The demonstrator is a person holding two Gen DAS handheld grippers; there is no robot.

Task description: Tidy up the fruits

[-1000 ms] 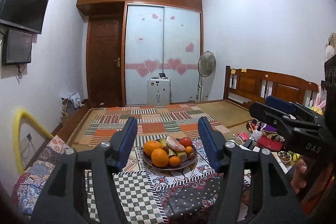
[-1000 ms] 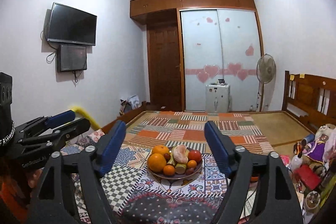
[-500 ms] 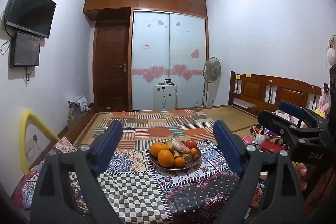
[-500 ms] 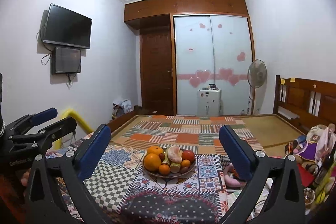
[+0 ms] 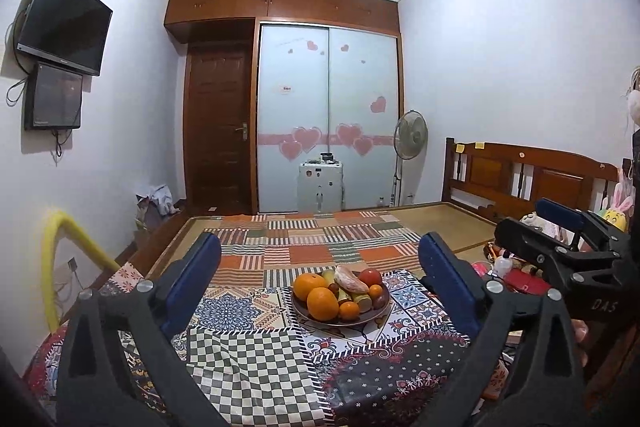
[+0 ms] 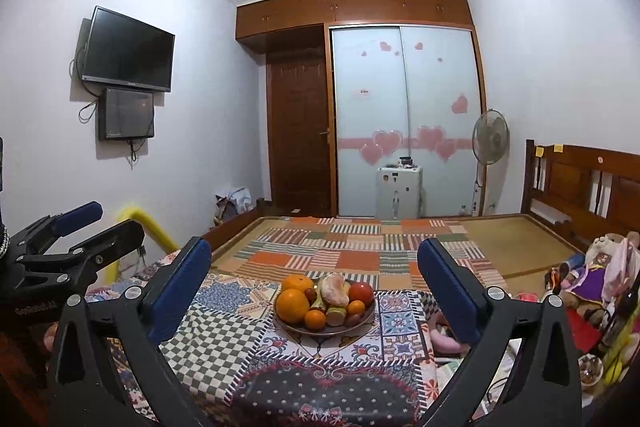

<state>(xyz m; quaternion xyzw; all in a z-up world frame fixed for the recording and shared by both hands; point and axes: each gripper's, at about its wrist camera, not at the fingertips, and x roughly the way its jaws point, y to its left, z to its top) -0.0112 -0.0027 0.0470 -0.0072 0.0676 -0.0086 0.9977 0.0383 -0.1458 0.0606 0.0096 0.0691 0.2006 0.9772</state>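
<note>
Ahead btwn both tongs, fruit plate [image 5: 340, 321] well apart, left tongs [image 5: 320, 283] opening, right tongs [image 6: 314, 281] wide, empty.

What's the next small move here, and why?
Probably ease the right gripper forward and down toward the plate and line it up on the big front orange. Both sets of jaws are empty; the left gripper is opening its jaws, and the fruit sits untouched ahead, with that orange exposed at the near left edge of the pile.
</note>
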